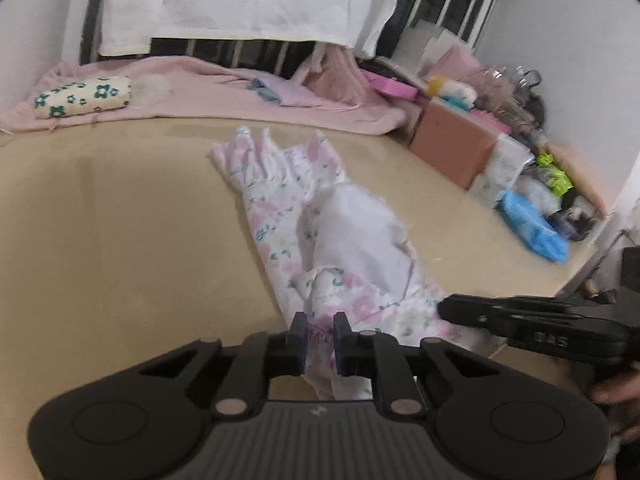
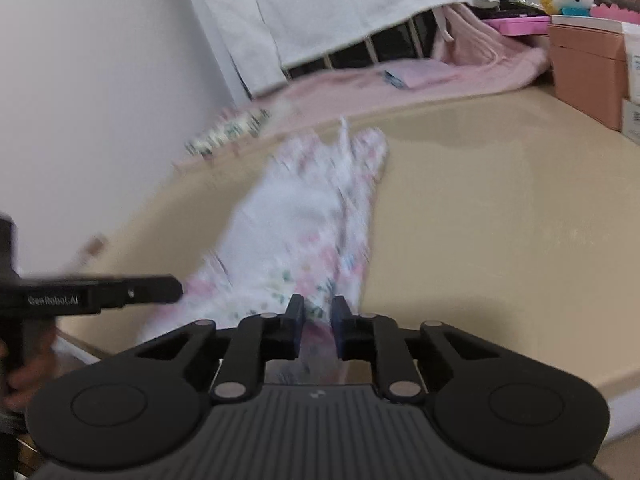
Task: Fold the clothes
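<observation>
The floral garment (image 1: 320,220) lies lengthwise down the beige counter (image 1: 120,220), its near end at the front edge. Both the left gripper (image 1: 320,334) and the right gripper (image 2: 318,330) have their fingers pinched on that near hem. Bare counter spreads to either side; boxes (image 1: 456,148) crowd the far right edge.

Garment (image 1: 280,216) on the tan table (image 1: 120,220): white ground, small floral print in pink, with green and blue flecks; plain white inner side showing. Both grippers black, pads dark blue (image 1: 299,344). Behind the table: pale pink blanket (image 1: 208,88); on it, a cream pillow (image 1: 82,96) with dark green flowers. White cloth (image 1: 240,0) hangs above. At the table's far right edge: terracotta-pink box (image 1: 456,148), bright blue bag (image 1: 532,224), neon yellow-green item (image 1: 554,174).
</observation>
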Motion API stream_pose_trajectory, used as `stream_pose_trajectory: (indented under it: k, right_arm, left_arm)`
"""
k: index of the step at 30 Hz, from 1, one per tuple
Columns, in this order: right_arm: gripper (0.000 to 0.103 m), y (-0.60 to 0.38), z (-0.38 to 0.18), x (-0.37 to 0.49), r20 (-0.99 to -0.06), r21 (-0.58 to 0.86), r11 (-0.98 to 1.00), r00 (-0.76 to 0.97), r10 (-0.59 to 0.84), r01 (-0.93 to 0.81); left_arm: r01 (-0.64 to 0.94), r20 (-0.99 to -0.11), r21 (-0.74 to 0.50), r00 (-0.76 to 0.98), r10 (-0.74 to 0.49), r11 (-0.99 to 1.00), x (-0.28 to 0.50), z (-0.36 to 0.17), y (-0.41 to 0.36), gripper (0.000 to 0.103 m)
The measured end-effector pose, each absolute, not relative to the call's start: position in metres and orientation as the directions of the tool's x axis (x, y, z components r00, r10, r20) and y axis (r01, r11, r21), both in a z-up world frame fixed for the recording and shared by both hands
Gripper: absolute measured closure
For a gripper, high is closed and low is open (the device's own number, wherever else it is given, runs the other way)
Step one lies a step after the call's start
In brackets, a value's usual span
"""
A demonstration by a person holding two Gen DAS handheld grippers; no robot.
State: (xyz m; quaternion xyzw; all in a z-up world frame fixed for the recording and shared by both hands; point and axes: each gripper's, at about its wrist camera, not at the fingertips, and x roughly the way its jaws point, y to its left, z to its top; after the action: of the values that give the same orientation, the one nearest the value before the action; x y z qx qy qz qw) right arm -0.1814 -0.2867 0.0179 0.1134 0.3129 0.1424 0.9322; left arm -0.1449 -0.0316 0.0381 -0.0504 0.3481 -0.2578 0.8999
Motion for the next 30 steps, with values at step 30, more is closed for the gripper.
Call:
stream_pose_trajectory:
  k: [30]
  right_arm:
    - [0.088, -0.291, 0.027, -0.21, -0.485, 0.282, 0.928, 0.797, 0.358, -0.245]
  left_arm:
    - [0.297, -0.454, -0.582, 0.654, -0.605, 0.757, -0.145, 0.018, 0.02, 0.078]
